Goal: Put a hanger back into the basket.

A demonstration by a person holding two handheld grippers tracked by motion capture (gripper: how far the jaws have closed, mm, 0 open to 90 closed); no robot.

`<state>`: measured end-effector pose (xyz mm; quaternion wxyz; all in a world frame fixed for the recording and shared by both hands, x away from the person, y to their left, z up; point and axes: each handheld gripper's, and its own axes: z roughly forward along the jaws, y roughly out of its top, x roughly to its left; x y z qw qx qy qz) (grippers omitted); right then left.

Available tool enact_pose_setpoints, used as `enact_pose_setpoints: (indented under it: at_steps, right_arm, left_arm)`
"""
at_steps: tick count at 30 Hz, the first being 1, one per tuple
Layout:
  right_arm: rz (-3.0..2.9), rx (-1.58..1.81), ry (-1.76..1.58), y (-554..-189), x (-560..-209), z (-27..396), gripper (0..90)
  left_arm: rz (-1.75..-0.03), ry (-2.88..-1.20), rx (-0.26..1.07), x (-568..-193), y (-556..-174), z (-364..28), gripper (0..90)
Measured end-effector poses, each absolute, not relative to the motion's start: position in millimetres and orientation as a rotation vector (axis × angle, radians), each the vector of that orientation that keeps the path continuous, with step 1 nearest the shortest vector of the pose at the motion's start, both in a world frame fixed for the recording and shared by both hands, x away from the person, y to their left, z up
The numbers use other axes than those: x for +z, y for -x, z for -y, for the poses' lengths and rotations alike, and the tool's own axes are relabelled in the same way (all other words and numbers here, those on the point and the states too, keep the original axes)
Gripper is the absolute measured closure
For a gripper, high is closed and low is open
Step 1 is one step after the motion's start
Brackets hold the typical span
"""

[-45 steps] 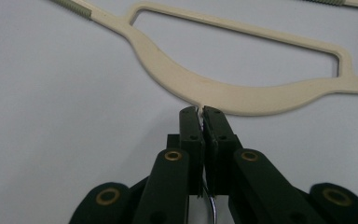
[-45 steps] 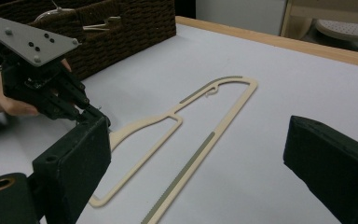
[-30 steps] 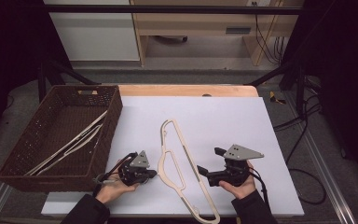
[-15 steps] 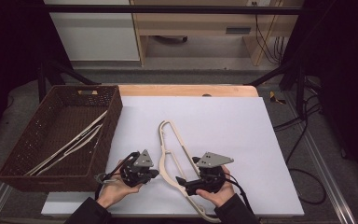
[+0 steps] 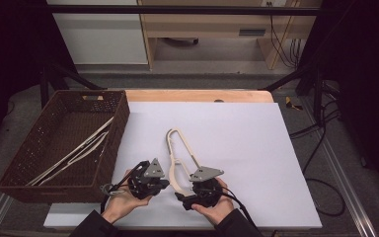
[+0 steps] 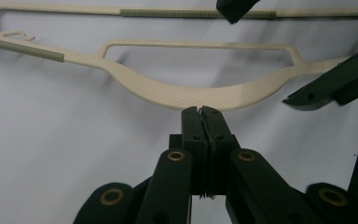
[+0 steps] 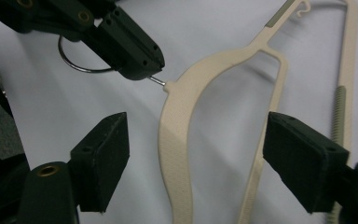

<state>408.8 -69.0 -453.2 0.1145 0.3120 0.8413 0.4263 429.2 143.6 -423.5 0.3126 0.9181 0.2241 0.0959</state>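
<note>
A: Nearest the cam, what's there?

B: Two hands at the near edge of the white tabletop sheet (image 5: 237,128). Left gripper (image 5: 165,183) sits just left of the cream plastic clothes hanger (image 5: 177,170), right gripper (image 5: 179,196) just right of the hanger's near end.

A: Left jaws?

B: Clenched tight. In the left gripper view the two black pads meet right at the hanger's (image 6: 186,95) curved neck. Right gripper view shows what they pinch: the thin metal hook wire (image 7: 81,67), gripped close to where it enters the hanger's (image 7: 179,140) neck, loop curving out behind the left gripper (image 7: 156,70).

A: Right jaws?

B: Released but have just been closing. In the right gripper view the right gripper (image 7: 196,161) straddles the hanger's broad shoulder, pads apart on either side, not pressing it. Its jaw tips also show at the right edge of the left gripper view.

A: And the hanger itself?

B: Flat on the sheet, running from the grippers away toward the far side, ribbed grey non-slip strips on its arms.

A: Farther out?

B: Left of the hanger, well apart, a dark brown woven basket (image 5: 15,170) w/ more pale hangers (image 5: 76,150) lying inside. Beyond the sheet, a strip of wooden table edge (image 5: 197,95).
</note>
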Motion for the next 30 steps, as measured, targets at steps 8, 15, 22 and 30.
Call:
enact_pose_setpoints:
  at_steps: [8, 15, 22, 30]
  right_arm:
    - [-2.509, 1.134, -0.881, -407.4, -464.7, 53.1, 42.9]
    - [-2.542, 1.114, -0.853, -406.6, -467.8, 49.6, 63.2]
    - [-2.560, 1.094, -0.859, -404.7, -467.8, 47.8, 73.3]
    - [-2.526, 1.124, -0.851, -404.2, -461.7, 52.9, 74.1]
  left_arm:
    - [-0.586, -2.433, 0.261, -421.6, -428.5, -143.7, 88.9]
    - [-0.596, -2.425, 0.254, -420.7, -427.4, -144.3, 88.9]
    - [-0.624, -2.405, 0.234, -421.3, -427.5, -144.6, 88.7]
    - [-0.655, -2.211, 0.300, -396.1, -424.5, -163.6, 65.7]
